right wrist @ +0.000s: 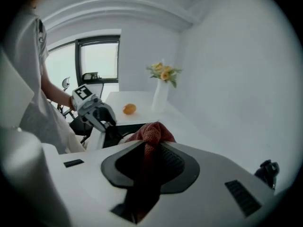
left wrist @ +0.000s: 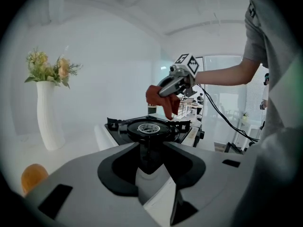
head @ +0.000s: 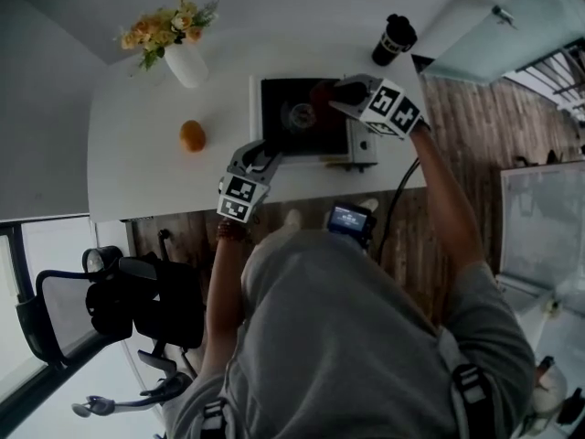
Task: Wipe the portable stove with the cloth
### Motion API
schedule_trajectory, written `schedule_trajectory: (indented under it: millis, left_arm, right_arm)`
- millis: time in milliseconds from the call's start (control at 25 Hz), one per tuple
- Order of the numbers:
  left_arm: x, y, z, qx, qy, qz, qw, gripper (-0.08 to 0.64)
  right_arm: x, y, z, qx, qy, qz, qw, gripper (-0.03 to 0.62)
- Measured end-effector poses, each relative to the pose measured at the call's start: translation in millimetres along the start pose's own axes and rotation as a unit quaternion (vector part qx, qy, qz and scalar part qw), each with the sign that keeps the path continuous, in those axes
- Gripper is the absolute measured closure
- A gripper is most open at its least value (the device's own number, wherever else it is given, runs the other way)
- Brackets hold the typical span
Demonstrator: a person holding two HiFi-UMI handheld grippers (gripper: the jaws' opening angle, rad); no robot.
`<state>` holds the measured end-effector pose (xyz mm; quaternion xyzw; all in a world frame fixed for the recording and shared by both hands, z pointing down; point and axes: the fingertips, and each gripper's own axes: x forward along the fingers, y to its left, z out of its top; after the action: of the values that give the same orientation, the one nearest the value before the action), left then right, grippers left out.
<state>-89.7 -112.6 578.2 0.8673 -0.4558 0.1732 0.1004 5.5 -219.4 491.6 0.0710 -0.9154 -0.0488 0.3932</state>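
While clamping the near-left corner of the portable stove [head: 303,122] on the white table [head: 137,158] with the left gripper [head: 272,156], holds the red cloth [left wrist: 157,97] pinched in the right gripper [left wrist: 165,88]. Hangs it above the stove's far side, clear of the burner.

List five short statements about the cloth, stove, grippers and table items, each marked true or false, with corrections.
1. The right gripper holds the cloth. True.
2. The cloth lies flat on the stove. False: it hangs from the right gripper, above the stove.
3. The orange sits on the stove. False: it rests on the table, left of the stove.
4. The vase holds flowers. True.
5. The left gripper reaches for the cup. False: it is at the stove's near left corner.
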Motion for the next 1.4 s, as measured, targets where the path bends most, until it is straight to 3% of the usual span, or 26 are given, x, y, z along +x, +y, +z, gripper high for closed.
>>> schedule_trajectory:
  millis: [120,280,520,880,1240,1400]
  left_arm:
    - [0,0,-1,0.001,0.004,-0.004,1.0,0.392]
    - [1,-1,-2,0.011,0.012,0.001,0.9999,0.391]
    - [1,-1,-2,0.01,0.013,0.009,0.9998,0.393]
    - [4,-1,-3,0.022,0.023,0.021,0.9993,0.396]
    - [4,2,-2,0.015,0.021,0.024,0.9994,0.395]
    - [3,2,-3,0.015,0.023,0.024,0.9993,0.396]
  right_arm:
    - [3,-52,-15,0.041,0.012,-0.034,0.999,0.497]
    - [27,-79,-35,0.053,0.055,-0.036,0.996,0.497]
    - [62,-86,-50,0.012,0.141,-0.012,0.99,0.497]
    - [89,-78,-56,-0.032,0.254,0.049,0.965,0.499]
    - [96,-78,-54,-0.066,0.285,0.069,0.954,0.497]
    - [102,-72,-48,-0.113,0.283,0.067,0.95,0.497]
